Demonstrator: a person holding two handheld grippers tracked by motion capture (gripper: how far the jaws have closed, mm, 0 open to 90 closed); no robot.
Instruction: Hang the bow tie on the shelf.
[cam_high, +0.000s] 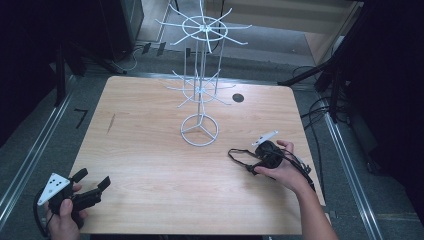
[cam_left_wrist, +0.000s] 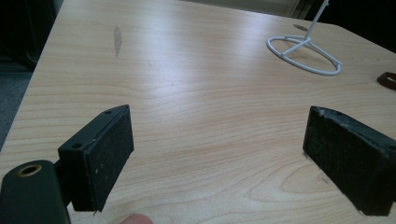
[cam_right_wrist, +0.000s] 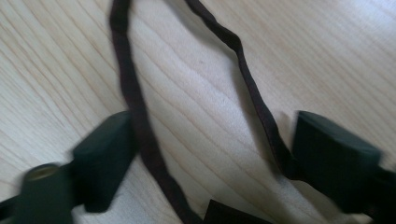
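A dark strap loop (cam_right_wrist: 135, 107) is seen lying flat on the table (cam_high: 150, 150) near its right edge, straddled by the spread jaws of the right gripper (cam_high: 251, 168), while the left gripper (cam_high: 92, 179) is held wide apart over the near-left corner, well away from the white wire rack (cam_high: 200, 131).

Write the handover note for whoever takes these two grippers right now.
Left gripper: open, nothing between its jaws, held at the near left corner of the table, pointing toward the white wire rack.
Right gripper: open, low over the table at the near right, its jaws standing either side of a dark loop of strap. Not yet gripped.
The strap lies flat on the wood, to the right of the rack's ring base.
The rack stands upright mid-table; nothing visibly hangs on its arms.
Done: right gripper lined up on the strap.
Left: probably close on the strap, lift it, hang it on a rack arm.
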